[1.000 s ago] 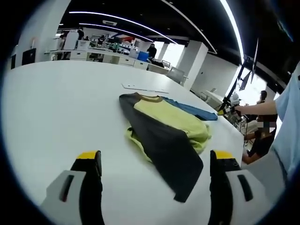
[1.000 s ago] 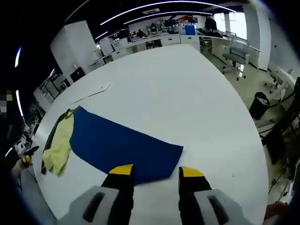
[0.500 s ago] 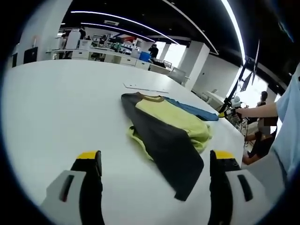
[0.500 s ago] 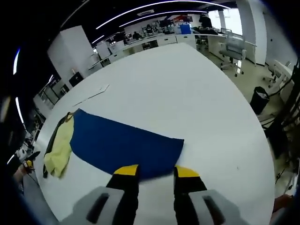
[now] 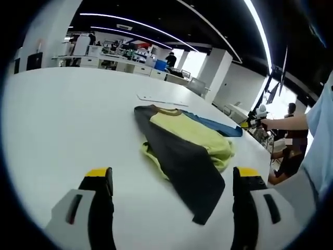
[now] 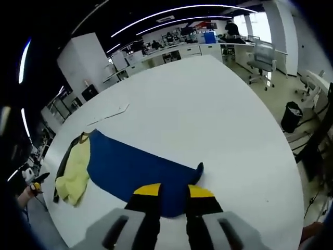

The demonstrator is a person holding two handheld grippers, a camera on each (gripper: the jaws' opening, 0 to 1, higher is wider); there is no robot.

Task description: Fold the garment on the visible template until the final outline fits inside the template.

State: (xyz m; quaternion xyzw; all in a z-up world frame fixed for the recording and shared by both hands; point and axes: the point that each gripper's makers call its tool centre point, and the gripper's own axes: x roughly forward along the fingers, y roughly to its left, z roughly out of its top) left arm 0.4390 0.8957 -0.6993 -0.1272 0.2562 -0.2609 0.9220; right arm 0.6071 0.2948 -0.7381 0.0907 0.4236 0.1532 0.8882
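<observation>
**Right tool closing on the blue edge, left tool spread above the surface**

In my right gripper view, my right tool sits low over the white surface with its two yellow-tipped jaws drawn close together around the near edge of the blue part of the garment. A small corner of the blue cloth curls up just beside the jaws. Whether the jaws actually pinch the cloth I cannot tell, since the fabric edge is hidden between them. The blue cloth lies flat across the middle of the surface, and its far end meets the yellow and dark bunched part, which lies toward the surface edge nearest the person's hand.

In my left gripper view, my left tool is spread wide, jaws well apart and holding nothing, hovering over bare surface. Ahead of it lies the garment: a dark sleeve panel draped diagonally over a crumpled yellow body, with a strip of blue showing behind it. Beyond the garment a thin pale flat outline, the template, lies on the surface, apart from the cloth.
</observation>
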